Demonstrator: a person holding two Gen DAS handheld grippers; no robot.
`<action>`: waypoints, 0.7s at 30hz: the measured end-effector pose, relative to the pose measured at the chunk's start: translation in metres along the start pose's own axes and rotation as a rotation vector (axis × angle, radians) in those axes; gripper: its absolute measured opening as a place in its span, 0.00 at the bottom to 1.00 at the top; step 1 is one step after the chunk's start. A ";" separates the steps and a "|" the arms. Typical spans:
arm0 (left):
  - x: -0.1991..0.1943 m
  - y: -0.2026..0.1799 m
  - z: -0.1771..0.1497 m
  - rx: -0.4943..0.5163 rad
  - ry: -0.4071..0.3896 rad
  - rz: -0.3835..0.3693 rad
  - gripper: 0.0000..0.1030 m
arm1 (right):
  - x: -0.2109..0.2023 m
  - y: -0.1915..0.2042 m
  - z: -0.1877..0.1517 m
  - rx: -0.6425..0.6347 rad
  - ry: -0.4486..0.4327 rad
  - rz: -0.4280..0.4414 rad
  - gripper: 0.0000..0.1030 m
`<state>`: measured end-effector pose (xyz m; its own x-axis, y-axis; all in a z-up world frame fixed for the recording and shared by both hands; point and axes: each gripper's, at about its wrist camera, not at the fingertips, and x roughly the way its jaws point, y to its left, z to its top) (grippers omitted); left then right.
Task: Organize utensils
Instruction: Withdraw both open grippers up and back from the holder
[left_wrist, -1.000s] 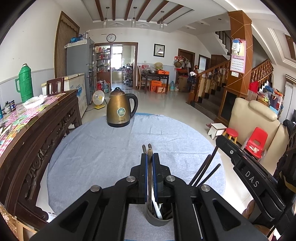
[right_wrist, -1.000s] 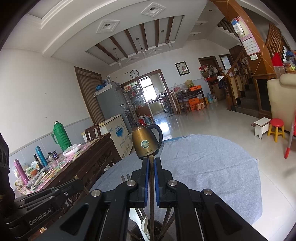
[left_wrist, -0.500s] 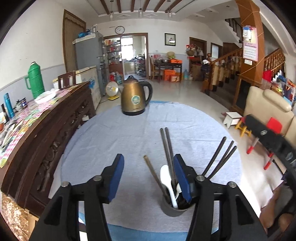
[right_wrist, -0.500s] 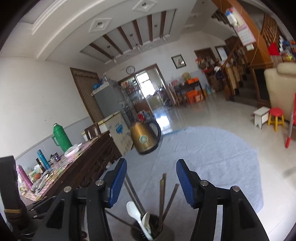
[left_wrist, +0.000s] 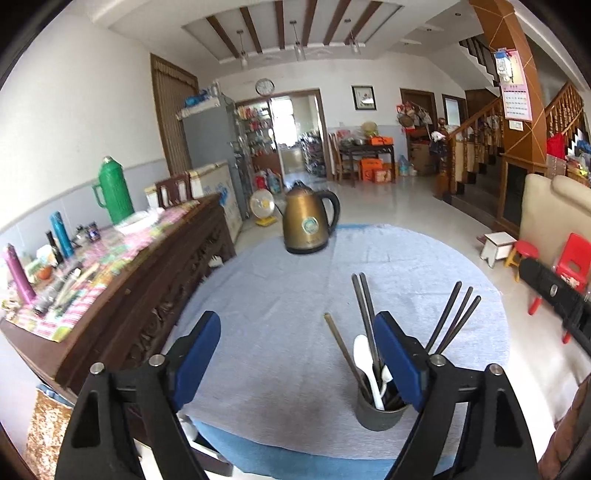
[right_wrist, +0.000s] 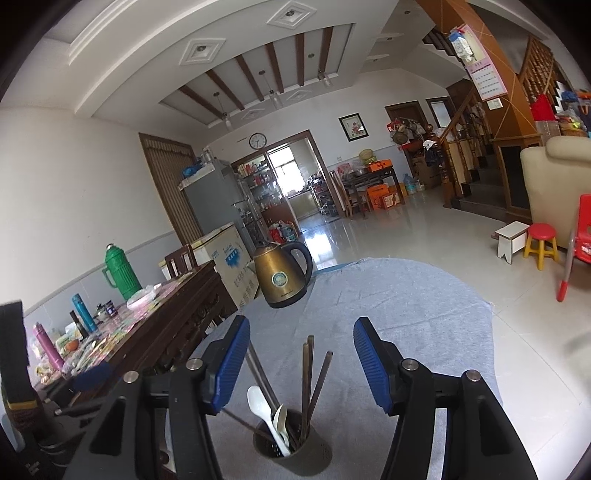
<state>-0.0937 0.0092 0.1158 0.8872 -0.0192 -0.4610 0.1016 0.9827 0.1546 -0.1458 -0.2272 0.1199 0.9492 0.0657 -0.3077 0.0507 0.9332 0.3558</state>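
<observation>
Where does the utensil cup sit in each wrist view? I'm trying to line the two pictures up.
Left wrist: the utensil cup sits low and right of centre, partly behind the left gripper's right finger.
Right wrist: it sits at bottom centre, under the open right gripper.
Shared landmark: the gold kettle stands at the table's far edge in both.

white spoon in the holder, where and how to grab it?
Grip the white spoon by its bowl end, which sticks up clear above the utensil holder. Probably come from above and left, since it leans that way and the chopsticks crowd its right.
</observation>
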 end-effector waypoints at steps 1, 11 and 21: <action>-0.006 0.001 0.001 0.001 -0.013 0.008 0.85 | -0.002 0.001 -0.001 -0.007 0.011 0.000 0.64; -0.030 0.015 0.001 0.002 -0.074 0.086 0.97 | -0.014 -0.009 -0.022 -0.010 0.143 -0.042 0.65; -0.052 0.026 -0.015 0.004 -0.061 0.109 0.97 | -0.037 0.009 -0.034 -0.046 0.155 -0.016 0.65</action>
<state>-0.1437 0.0384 0.1310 0.9187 0.0769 -0.3874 0.0044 0.9788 0.2046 -0.1909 -0.2094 0.1047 0.8888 0.1010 -0.4471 0.0481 0.9495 0.3101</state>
